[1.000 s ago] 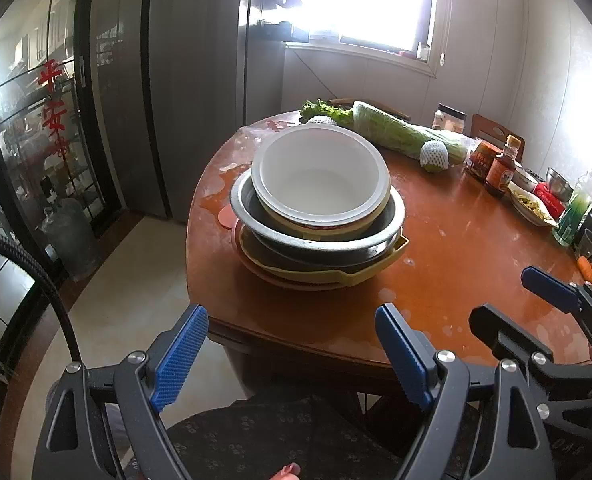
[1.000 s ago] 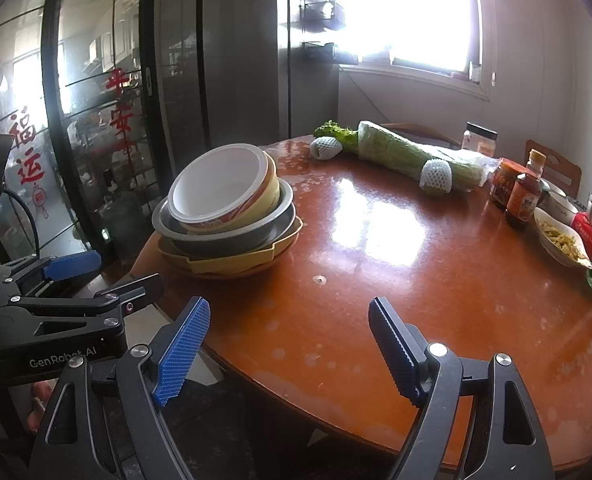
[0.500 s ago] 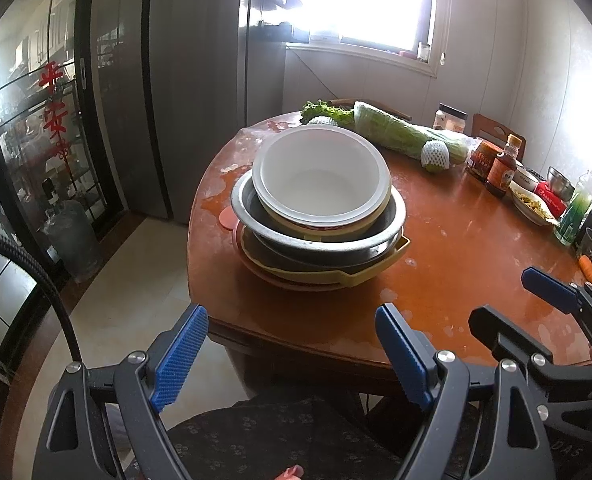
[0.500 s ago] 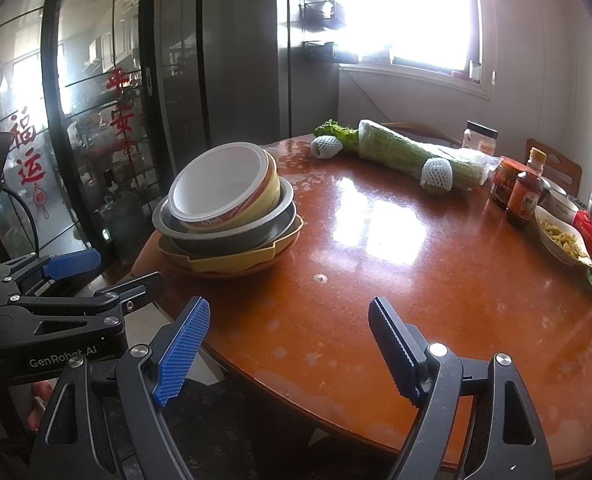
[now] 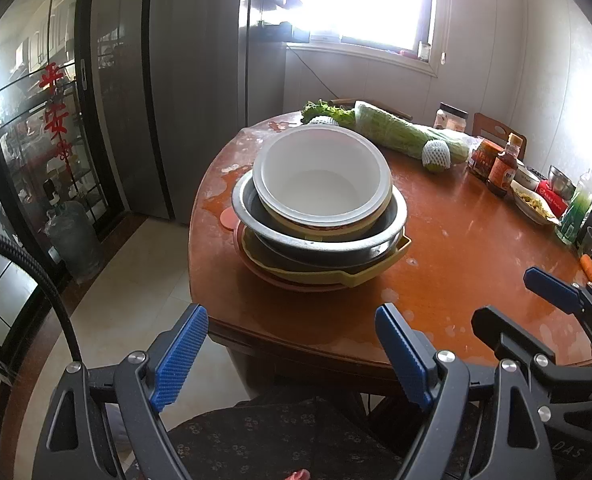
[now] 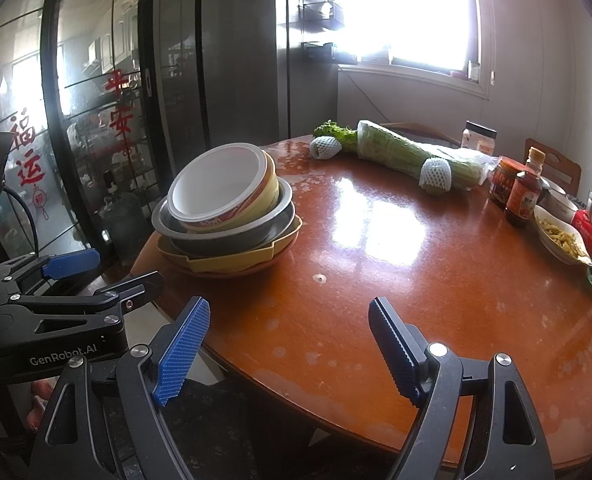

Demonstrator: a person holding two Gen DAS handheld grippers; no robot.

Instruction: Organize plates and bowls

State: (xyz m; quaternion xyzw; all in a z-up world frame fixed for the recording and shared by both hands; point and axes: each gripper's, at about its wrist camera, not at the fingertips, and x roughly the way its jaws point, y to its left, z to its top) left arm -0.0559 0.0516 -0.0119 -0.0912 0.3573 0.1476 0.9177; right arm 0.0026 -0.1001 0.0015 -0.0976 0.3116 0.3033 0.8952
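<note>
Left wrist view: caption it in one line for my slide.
Open left gripper poised before a stack of bowls near the round wooden table's edge, right gripper alongside.

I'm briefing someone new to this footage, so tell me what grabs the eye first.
The leaning stack of dishes near the table's left edge stands out first: a white-lined bowl tilted in a metal basin, on a yellow dish and a pink plate. Behind it a long wrapped cabbage lies under the glaring window. Closest to the cameras, the left gripper and right gripper stand open and empty at the near edge.
</note>
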